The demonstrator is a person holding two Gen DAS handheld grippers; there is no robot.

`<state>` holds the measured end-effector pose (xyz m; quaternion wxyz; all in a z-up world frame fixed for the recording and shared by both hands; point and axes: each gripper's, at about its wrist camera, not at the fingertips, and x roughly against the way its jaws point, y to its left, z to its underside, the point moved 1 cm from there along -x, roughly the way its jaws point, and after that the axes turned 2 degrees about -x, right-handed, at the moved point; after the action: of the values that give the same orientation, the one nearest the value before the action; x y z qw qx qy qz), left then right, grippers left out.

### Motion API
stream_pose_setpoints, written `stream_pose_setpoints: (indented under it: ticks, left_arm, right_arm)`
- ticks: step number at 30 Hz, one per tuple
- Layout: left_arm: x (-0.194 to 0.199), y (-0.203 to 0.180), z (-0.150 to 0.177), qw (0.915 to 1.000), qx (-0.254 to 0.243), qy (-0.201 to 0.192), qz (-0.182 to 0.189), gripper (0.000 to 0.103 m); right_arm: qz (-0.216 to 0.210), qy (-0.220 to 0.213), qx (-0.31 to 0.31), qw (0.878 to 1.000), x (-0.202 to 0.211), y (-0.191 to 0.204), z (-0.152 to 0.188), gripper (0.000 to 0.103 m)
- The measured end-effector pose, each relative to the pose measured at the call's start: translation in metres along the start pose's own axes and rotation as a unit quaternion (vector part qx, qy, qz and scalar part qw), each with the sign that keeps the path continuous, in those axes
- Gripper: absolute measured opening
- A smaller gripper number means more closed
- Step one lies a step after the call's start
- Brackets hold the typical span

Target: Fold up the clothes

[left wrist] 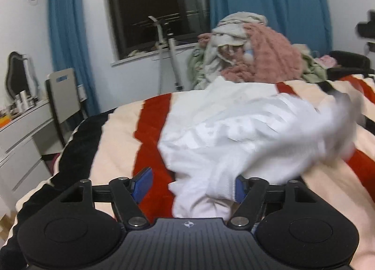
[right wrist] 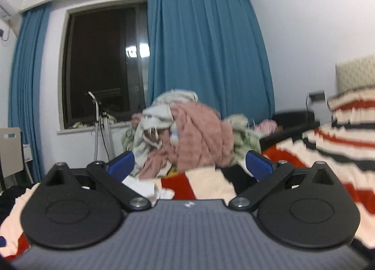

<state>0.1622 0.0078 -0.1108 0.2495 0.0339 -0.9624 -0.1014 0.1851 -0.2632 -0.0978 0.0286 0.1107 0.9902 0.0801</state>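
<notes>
Both jaws gape: left hand-held gripper point(left wrist: 189, 184) straddles a white garment point(left wrist: 234, 129); right hand-held gripper point(right wrist: 189, 164) holds nothing above the striped bed point(right wrist: 304, 152).

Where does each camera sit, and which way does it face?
Left wrist: sits on the left tool, looking along its open fingers across the striped bed at a white garment draped between them; only the tool shows.
Right wrist: sits on the right tool, low over the bed, facing the window; its fingers are open and hold nothing.
Shared: the pile of clothes, blue curtains, window, bed.
</notes>
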Motion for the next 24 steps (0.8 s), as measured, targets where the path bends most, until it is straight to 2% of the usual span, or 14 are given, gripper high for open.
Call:
stream_pose_setpoints:
  ticks: [4, 7, 11, 13, 17, 19, 22, 24]
  left_arm:
    - [-0.017, 0.016, 0.001, 0.9991, 0.029, 0.027, -0.014, 0.076]
    - [-0.015, 0.021, -0.003, 0.9989, 0.038, 0.019, -0.022, 0.077]
    - [-0.008, 0.024, -0.009, 0.9984, 0.044, -0.002, -0.034, 0.076]
    - [-0.004, 0.025, -0.012, 0.9979, 0.05, -0.012, -0.039, 0.076]
    - [0.002, 0.033, -0.016, 0.9958, 0.072, -0.029, -0.048, 0.077]
    - [0.003, 0.037, -0.018, 0.9945, 0.085, -0.033, -0.052, 0.077]
    - [0.008, 0.041, -0.02, 0.9928, 0.096, -0.04, -0.06, 0.077]
    - [0.01, 0.041, -0.021, 0.9921, 0.098, -0.044, -0.065, 0.077]
  right_arm:
    - [-0.009, 0.038, 0.03, 0.999, -0.006, 0.006, 0.006, 0.103]
    - [-0.066, 0.113, 0.032, 0.991, -0.014, 0.005, 0.018, 0.103]
    - [-0.158, 0.19, 0.079, 0.966, -0.007, 0.026, 0.041, 0.103]
    - [-0.187, 0.21, 0.116, 0.953, -0.002, 0.044, 0.057, 0.103]
    - [-0.204, 0.228, 0.202, 0.93, 0.006, 0.075, 0.085, 0.103]
    - [-0.192, 0.224, 0.224, 0.929, 0.007, 0.079, 0.092, 0.103]
    - [-0.124, 0.206, 0.188, 0.952, -0.001, 0.063, 0.083, 0.103]
    - [-0.067, 0.212, 0.123, 0.967, -0.013, 0.04, 0.074, 0.103]
